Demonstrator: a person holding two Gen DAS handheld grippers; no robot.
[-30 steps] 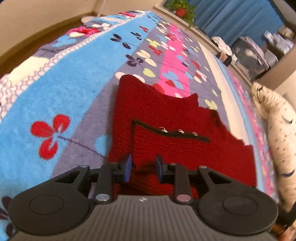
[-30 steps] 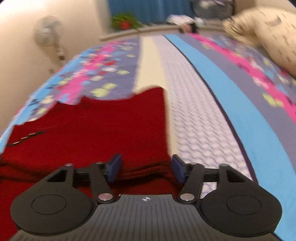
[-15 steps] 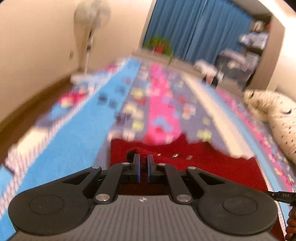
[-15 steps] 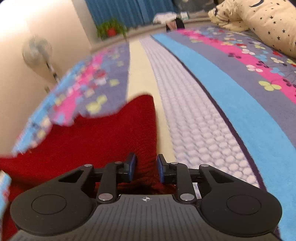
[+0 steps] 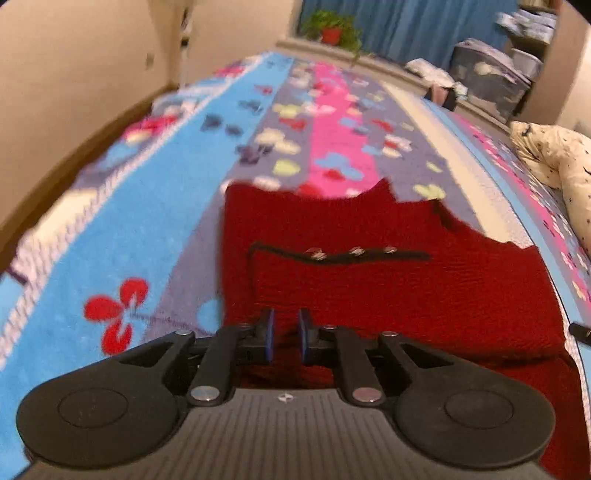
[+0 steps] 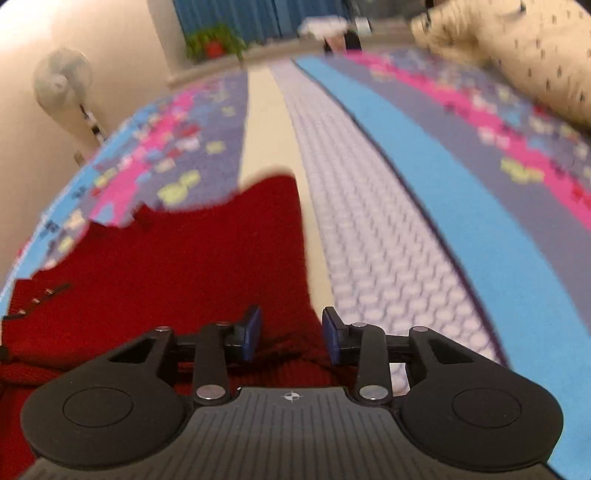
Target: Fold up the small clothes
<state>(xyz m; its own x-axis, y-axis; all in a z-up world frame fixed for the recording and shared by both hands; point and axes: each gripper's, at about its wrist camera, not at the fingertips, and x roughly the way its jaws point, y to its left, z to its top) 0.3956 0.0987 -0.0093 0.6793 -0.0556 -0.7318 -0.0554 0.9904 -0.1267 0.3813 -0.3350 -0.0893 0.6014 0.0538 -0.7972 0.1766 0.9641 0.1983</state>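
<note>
A small red knitted sweater (image 5: 369,266) lies on a colourful flowered blanket (image 5: 155,229), with a black trimmed edge and small metal snaps (image 5: 351,253) across it. My left gripper (image 5: 284,338) sits low over the sweater's near left edge, its jaws a narrow gap apart with red knit between them. My right gripper (image 6: 291,334) is open over the sweater's near right edge (image 6: 207,266), with red knit lying between the blue pads (image 6: 253,330). The near hem is hidden under both gripper bodies.
A cream pillow with dark specks (image 6: 524,55) lies at the right of the bed. A standing fan (image 6: 62,81) is by the left wall. A potted plant (image 5: 330,27), blue curtains and storage boxes (image 5: 487,74) stand past the far end.
Both grippers closed on the near hem and rose half a second ago. Now they are low again. The right jaws have opened wide and the left jaws have parted slightly.
</note>
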